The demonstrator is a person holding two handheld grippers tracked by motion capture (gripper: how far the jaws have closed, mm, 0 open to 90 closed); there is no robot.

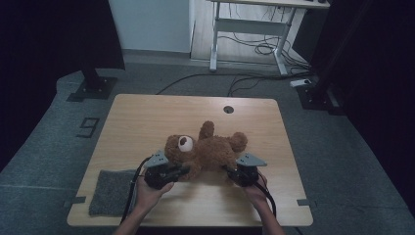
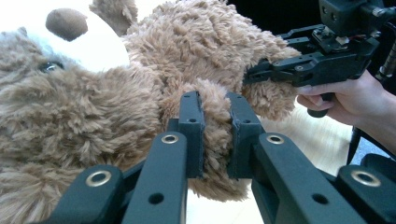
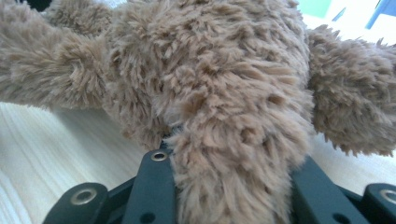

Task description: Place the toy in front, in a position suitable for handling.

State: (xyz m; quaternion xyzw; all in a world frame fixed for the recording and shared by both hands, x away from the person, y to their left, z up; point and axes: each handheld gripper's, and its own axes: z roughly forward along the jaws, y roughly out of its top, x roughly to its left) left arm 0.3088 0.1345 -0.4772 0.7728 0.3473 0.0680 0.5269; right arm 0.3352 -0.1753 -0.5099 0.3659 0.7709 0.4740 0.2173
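Both hands enter at the near table edge point(image 1: 288, 196). Grey cloth point(image 1: 111, 191) lies on the near-left corner. Left gripper point(image 2: 215, 135): jaws clamped on a limb of the teddy bear point(image 1: 205, 149). Bear lies mid-table, muzzle up. Right gripper point(image 1: 234, 172): jaws pinching another furry limb.

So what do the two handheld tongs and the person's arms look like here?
Both the left tongs and the right tongs are black, each topped by a grey three-cornered plate and trailing a black cable toward the person. Their jaws are flat black bars with metal-ringed holes. The forearms are bare, with no sleeves visible.
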